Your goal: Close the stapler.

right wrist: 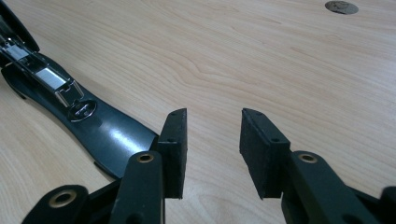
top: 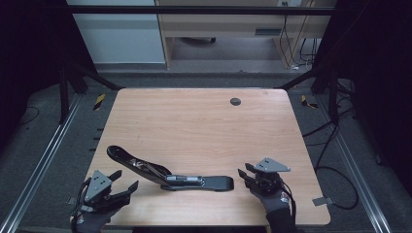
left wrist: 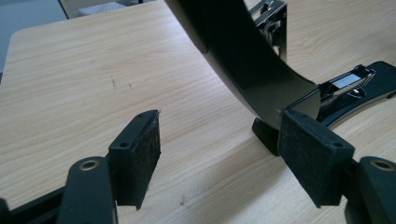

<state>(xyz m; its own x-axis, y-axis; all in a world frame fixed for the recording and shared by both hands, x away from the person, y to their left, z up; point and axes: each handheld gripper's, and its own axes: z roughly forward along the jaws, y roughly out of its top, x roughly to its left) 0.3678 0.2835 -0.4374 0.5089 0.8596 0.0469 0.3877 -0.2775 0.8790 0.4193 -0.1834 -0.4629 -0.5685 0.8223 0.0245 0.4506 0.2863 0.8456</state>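
A big black stapler (top: 170, 174) is lying on the wooden desk (top: 204, 121), close to the near edge and about halfway along it. The stapler is swung wide open. Its base is lying flat and pointing toward the right edge, and its shiny metal part is showing on top. Its long top arm is sticking up and slanting away toward the left edge.

The left gripper (top: 125, 181) is sitting by the near left corner of the desk, in a hand wearing a grey glove. Its two black jaws are standing wide apart with nothing between them. In the left gripper view (left wrist: 219, 154), the right pad is sitting just beside the low end of the stapler's arm; it is hard to tell if the two are touching.

The right gripper (top: 244, 174) is sitting near the near right corner, also in a gloved hand. Its jaws are standing apart too, and only bare wood is showing between them. In the right gripper view (right wrist: 212, 149), the round tip of the stapler's base is lying just beside the left jaw, outside the gap.

A small dark round cap (top: 235, 101) is sitting in the desk near the far edge, well away from everything else.
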